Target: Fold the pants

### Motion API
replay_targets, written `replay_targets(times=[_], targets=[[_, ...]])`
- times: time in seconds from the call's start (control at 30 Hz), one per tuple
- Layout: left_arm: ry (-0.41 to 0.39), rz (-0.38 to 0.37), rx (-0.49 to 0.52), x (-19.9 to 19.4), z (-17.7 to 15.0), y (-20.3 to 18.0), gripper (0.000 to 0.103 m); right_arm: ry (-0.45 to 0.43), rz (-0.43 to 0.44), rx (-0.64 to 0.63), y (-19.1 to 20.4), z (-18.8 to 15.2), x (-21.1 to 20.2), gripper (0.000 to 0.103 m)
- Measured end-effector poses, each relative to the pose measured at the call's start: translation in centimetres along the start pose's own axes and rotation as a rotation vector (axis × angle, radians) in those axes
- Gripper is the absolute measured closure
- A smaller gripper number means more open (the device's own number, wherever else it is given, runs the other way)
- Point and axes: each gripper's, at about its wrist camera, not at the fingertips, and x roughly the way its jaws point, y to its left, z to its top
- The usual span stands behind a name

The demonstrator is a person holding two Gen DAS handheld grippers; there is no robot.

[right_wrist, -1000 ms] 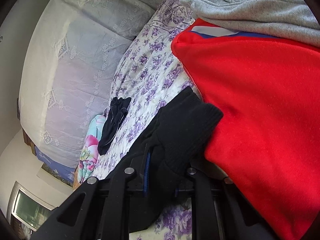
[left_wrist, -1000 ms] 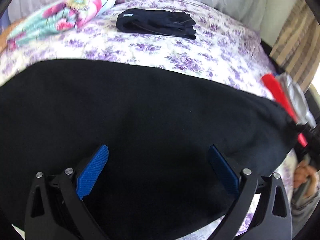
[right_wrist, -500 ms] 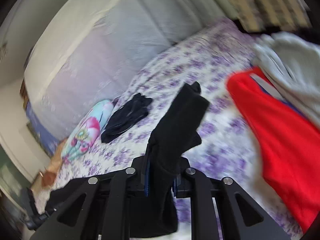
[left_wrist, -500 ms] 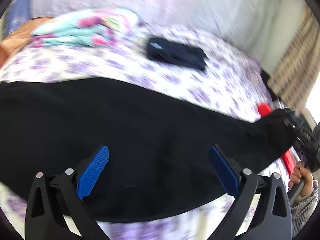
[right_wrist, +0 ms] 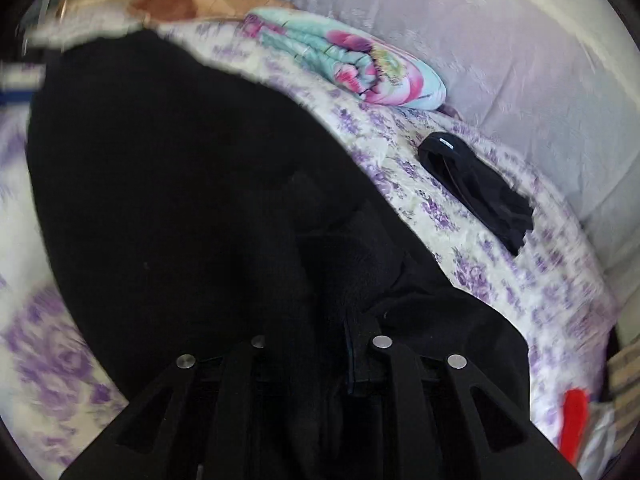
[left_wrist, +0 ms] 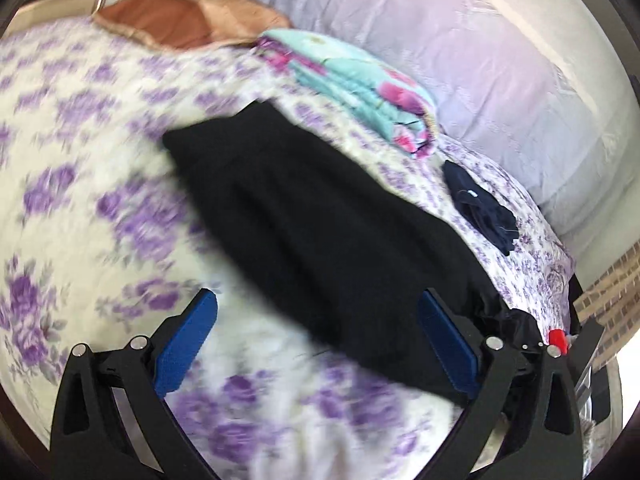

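Observation:
The black pants (left_wrist: 320, 240) lie stretched across the purple-flowered bed sheet (left_wrist: 80, 160). My left gripper (left_wrist: 316, 344) is open and empty, its blue pads above the near edge of the pants. My right gripper (right_wrist: 316, 344) is shut on one end of the black pants (right_wrist: 180, 200), which spread out ahead of it and hide its fingertips. The held end shows at the right edge of the left wrist view.
A rolled floral quilt (right_wrist: 352, 68) and a small dark folded garment (right_wrist: 476, 188) lie further back on the bed. A pale curtain (left_wrist: 480, 80) hangs behind. A brown pillow (left_wrist: 180, 24) lies at the head. A red garment (right_wrist: 574, 420) lies at the right.
Both grippers have swung left. My right gripper has carried its end of the pants away from the red garment, over the rest of the pants. The left gripper stays open.

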Motion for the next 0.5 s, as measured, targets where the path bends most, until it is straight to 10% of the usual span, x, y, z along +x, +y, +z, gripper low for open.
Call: replay_targets(times=[0.13,0.27,0.5], targets=[[-0.023,0.009,0.058,0.2,-0.5,0.0,0.005,-0.044,0.11,0.096,-2.6,-0.5,-3.3,0.043],[-0.034,0.033,0.088,0.8,-0.9,-0.2,0.005,-0.15,0.298,0.324,-6.9,-1.0,-7.1,0.042],[-0.037,0.012,0.08,0.9,-0.8,0.1,0.005,-0.129,0.228,0.633,-12.6,-0.1,-3.8,0.035]])
